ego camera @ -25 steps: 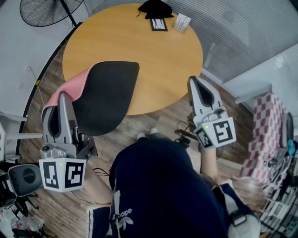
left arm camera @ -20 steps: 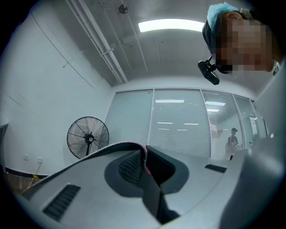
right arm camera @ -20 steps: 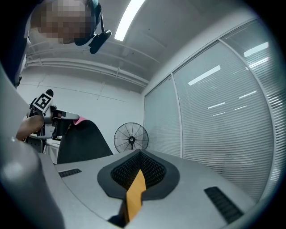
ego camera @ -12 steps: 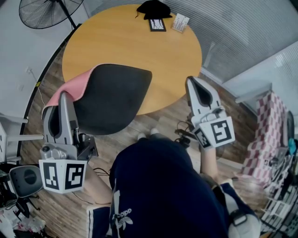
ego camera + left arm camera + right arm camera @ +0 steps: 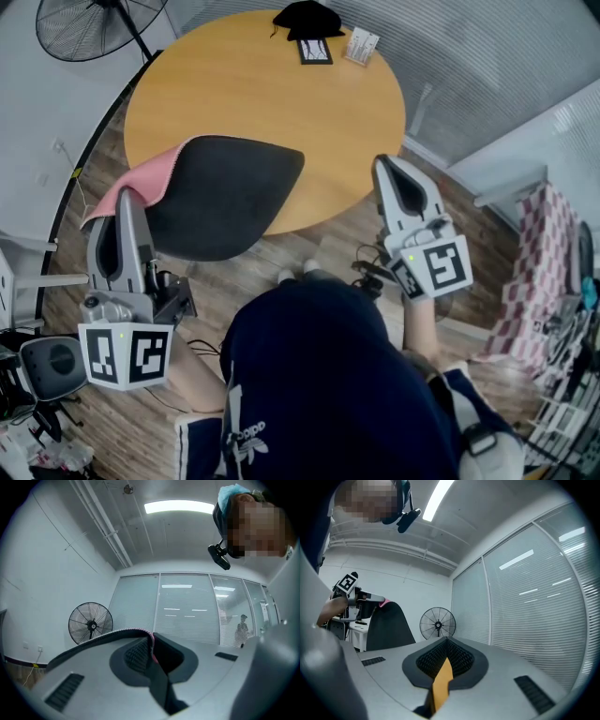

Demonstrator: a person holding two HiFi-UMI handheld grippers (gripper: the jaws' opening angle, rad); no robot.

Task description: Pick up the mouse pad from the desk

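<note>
Left jaws: our left gripper (image 5: 130,194) is clamped on the pink-backed rim of the mouse pad (image 5: 221,195).
Pad: it spreads forward and right from those jaws, and we judge it lifted off the worktop (image 5: 281,89).
Right jaws: our right gripper (image 5: 386,165) is closed on nothing, well apart from the pad.
Room: round orange worktop, plank floor (image 5: 323,239), and a fan (image 5: 80,23) beyond.

One mouse pad (image 5: 220,197), one round desk (image 5: 272,94), one standing fan (image 5: 80,26).
</note>
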